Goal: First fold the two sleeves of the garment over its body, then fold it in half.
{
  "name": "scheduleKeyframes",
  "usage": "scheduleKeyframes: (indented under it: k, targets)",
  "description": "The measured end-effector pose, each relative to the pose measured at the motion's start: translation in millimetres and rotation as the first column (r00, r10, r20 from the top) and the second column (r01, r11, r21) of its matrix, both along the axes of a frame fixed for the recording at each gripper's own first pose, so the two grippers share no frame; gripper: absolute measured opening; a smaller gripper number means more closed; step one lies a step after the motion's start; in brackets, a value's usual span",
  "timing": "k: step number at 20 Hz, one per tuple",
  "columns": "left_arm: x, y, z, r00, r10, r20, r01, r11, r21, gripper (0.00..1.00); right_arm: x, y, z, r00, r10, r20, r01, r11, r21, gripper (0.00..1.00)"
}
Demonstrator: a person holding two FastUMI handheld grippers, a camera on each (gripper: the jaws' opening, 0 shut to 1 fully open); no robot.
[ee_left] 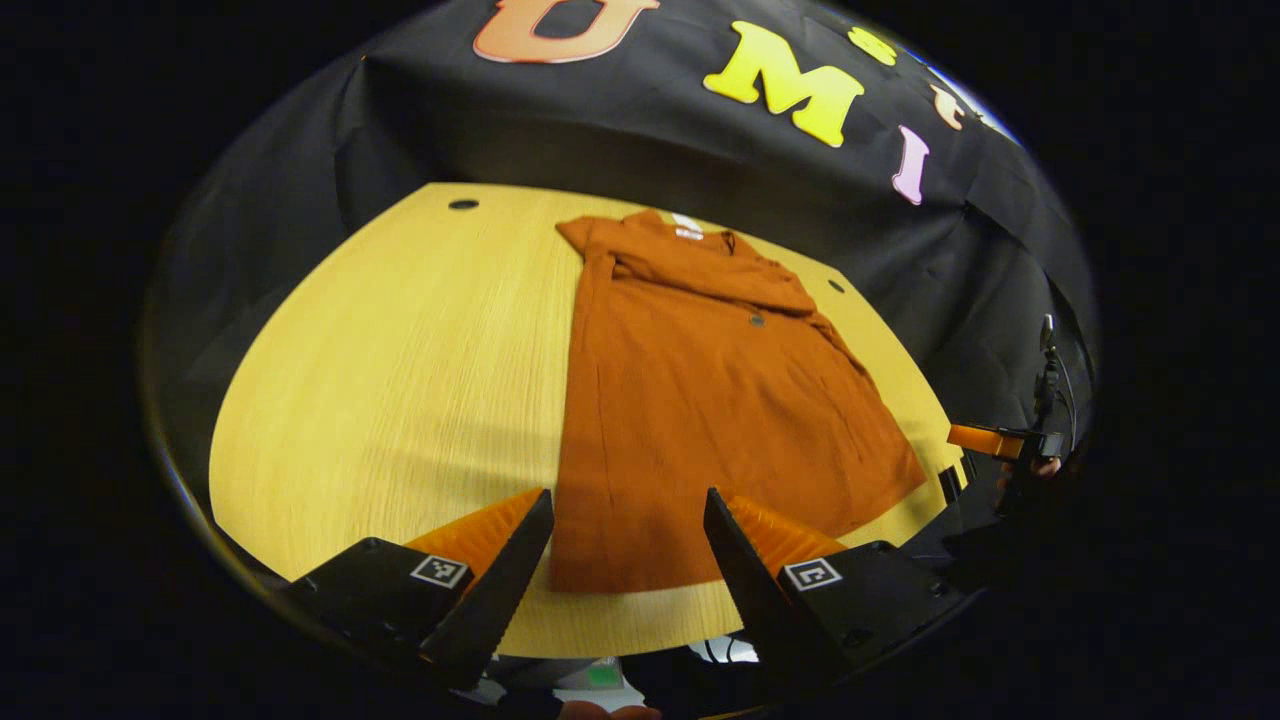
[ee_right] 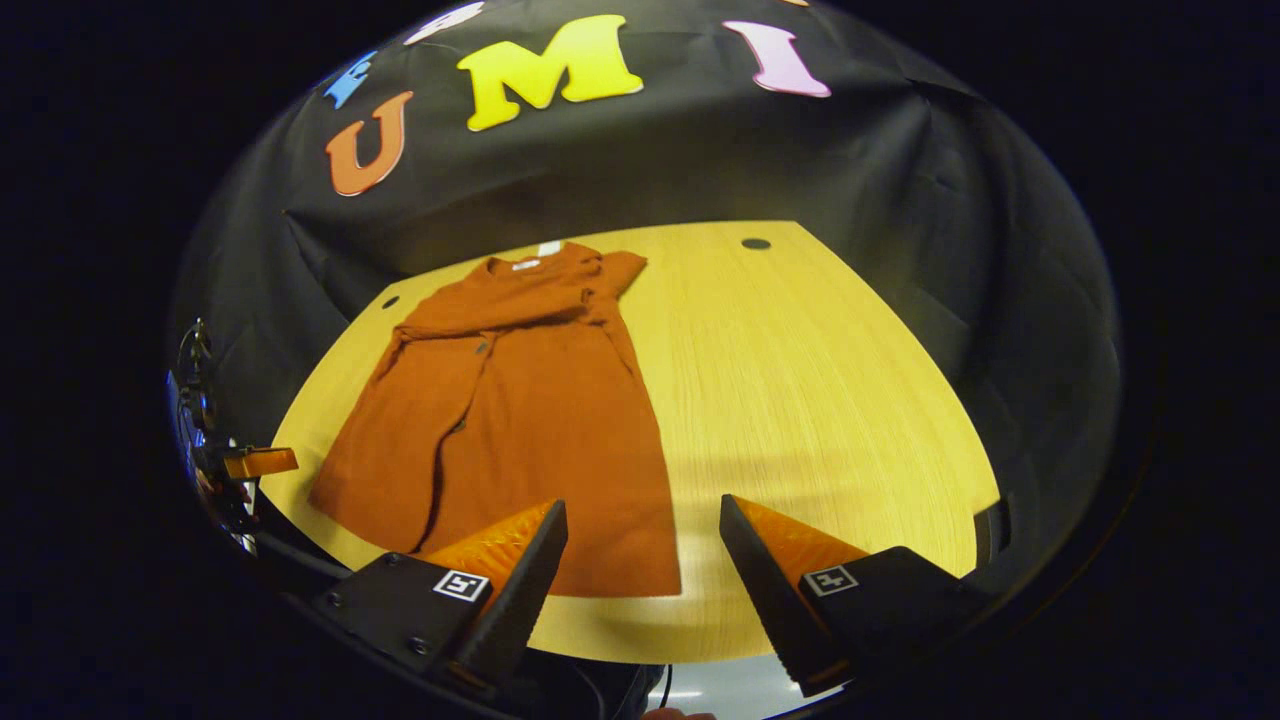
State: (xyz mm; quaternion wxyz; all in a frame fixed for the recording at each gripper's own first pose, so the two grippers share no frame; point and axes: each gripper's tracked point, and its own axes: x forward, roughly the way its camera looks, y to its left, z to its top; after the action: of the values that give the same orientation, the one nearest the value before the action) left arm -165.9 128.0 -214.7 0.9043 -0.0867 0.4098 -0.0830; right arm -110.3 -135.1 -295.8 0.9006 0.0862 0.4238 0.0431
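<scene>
A rust-orange garment (ee_left: 700,400) lies flat on the yellow wooden table (ee_left: 400,380), collar toward the back wall and hem toward the front edge. A sleeve lies folded across its chest (ee_left: 720,275). My left gripper (ee_left: 628,497) hovers open above the hem, nothing between its fingers. In the right gripper view the garment (ee_right: 540,420) sits left of centre, and my right gripper (ee_right: 642,503) stands open above the hem's right corner, holding nothing. Each gripper also shows far off in the other's view: the right gripper (ee_left: 990,440) and the left gripper (ee_right: 260,462).
The table (ee_right: 820,400) has small dark holes near its back corners (ee_left: 463,204) (ee_right: 756,243). Black cloth walls close in behind and on both sides. Bare wood stretches beside the garment on each side.
</scene>
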Motion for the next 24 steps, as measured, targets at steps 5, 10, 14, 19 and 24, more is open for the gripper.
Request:
scheduleKeyframes:
  k: [5, 10, 14, 19, 24]
  targets:
    - [-13, 2, -24, 0.988, 0.113, -0.101, -0.126, 0.982, -0.137, 1.0, -10, -6, -26, 0.997, -0.024, -0.068, 0.024, 1.0, -0.011, 0.98]
    - [-14, 0, -26, 0.979, 0.161, -0.127, -0.185, 0.962, -0.203, 0.96, -6, 1, -46, 0.995, -0.015, -0.102, 0.011, 0.999, -0.041, 0.98]
    - [-15, -7, -27, 0.976, 0.158, -0.149, -0.19, 0.954, -0.232, 0.9, -6, 9, -63, 0.989, -0.007, -0.146, -0.003, 0.998, -0.068, 0.98]
    - [-13, -21, -29, 0.978, 0.141, -0.156, -0.174, 0.959, -0.225, 0.78, -7, 16, -71, 0.985, 0.032, -0.169, -0.054, 0.99, -0.129, 0.99]
    - [-14, -27, -38, 0.976, 0.115, -0.184, -0.146, 0.976, -0.162, 0.39, -8, 16, -70, 0.984, 0.017, -0.18, -0.04, 0.991, -0.126, 0.89]
